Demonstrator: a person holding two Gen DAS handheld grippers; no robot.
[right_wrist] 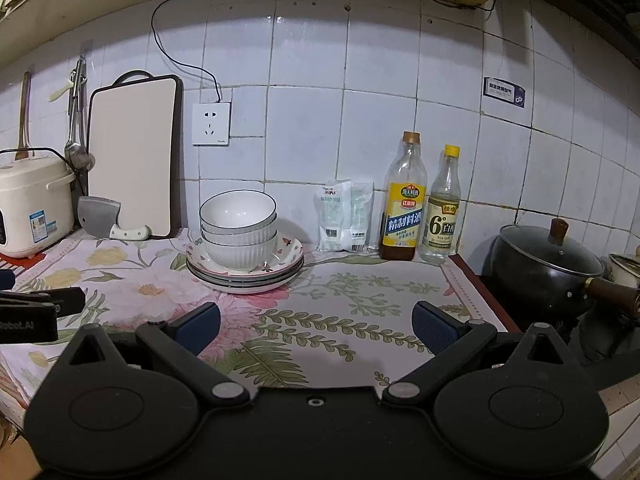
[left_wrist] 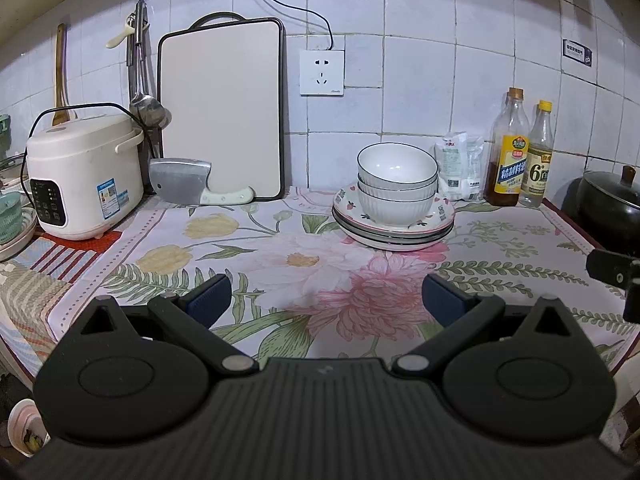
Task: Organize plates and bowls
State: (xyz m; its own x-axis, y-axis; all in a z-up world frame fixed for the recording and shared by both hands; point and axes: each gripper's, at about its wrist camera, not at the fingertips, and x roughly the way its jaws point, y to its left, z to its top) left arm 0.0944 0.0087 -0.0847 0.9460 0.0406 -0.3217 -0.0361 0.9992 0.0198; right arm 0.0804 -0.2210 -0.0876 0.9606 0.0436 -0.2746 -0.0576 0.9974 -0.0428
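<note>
**Dishes stacked at the back of the counter; both grippers idle**

Left end of the counter: a rice cooker (left_wrist: pixel 82 176) stands on a striped mat, with a cleaver (left_wrist: pixel 188 182) leaning just beside it against an upright cutting board (left_wrist: pixel 222 112). At the far left edge of the left wrist view, partly cut off, sit a green basket (left_wrist: pixel 10 216) and what looks like further crockery beneath it; too little shows to say whether it belongs to the task.

Left gripper (left_wrist: pixel 324 300): jaws spread wide, nothing between them, held above the floral cloth (left_wrist: pixel 240 248) and well short of the dishes.

Centre: three nested bowls (left_wrist: pixel 396 184) sit inside the top of a pile of plates (left_wrist: pixel 394 232). How many plates cannot be counted with certainty; several rims show. The pile stands near the wall, bowls upright and roughly centred, nothing tilted.

Right gripper (right_wrist: pixel 316 328): jaws likewise wide apart and empty, held back over the cloth, apart from the pile.

Right end: a salt bag (right_wrist: pixel 344 216), two bottles (right_wrist: pixel 404 208), and a lidded pot (right_wrist: pixel 548 264) off the cloth's edge.

Assessment: the visible plates and bowls are sorted by kind and gathered into one stack, with no loose dish on the cloth. The task appears essentially complete, or else not begun if the stack is to be moved elsewhere; the views do not settle which. The crockery at far left is the only possible remainder.
</note>
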